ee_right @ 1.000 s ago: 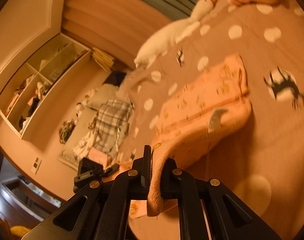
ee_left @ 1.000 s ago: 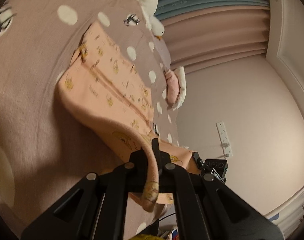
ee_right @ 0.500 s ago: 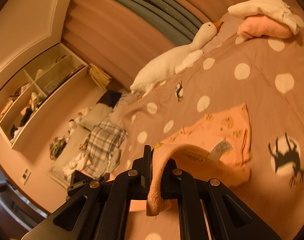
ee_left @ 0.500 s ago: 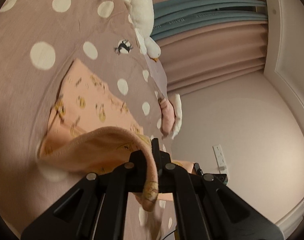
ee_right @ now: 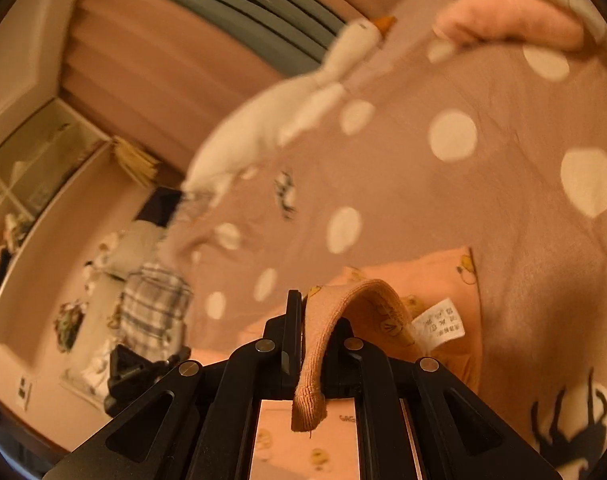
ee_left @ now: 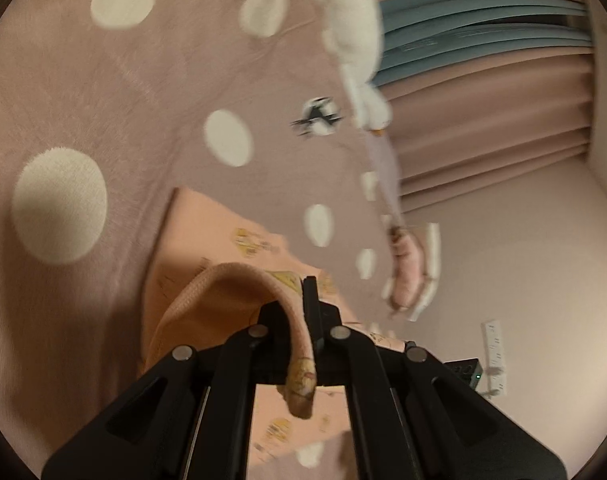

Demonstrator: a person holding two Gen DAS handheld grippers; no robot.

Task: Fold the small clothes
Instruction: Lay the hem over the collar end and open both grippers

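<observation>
Folded further over itself, ribbed peach garment (ee_left: 207, 240) — hem pinched by both hand-held grippers (ee_left: 299, 312) (ee_right: 315, 320) — on fleecy blanket (ee_left: 103, 128).

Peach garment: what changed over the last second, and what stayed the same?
Both hand-held grippers, left and right, carried the garment's ribbed edge forward over its flat half, so less of that half shows. Nothing was let go: each stays shut on the edge. The plush goose and dotted blanket are unchanged.

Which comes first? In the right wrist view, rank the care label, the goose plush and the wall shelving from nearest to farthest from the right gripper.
1. Care label, just right of the right gripper.
2. Goose plush, on the bedspread, upper centre.
3. Wall shelving, across the room, far left.
</observation>
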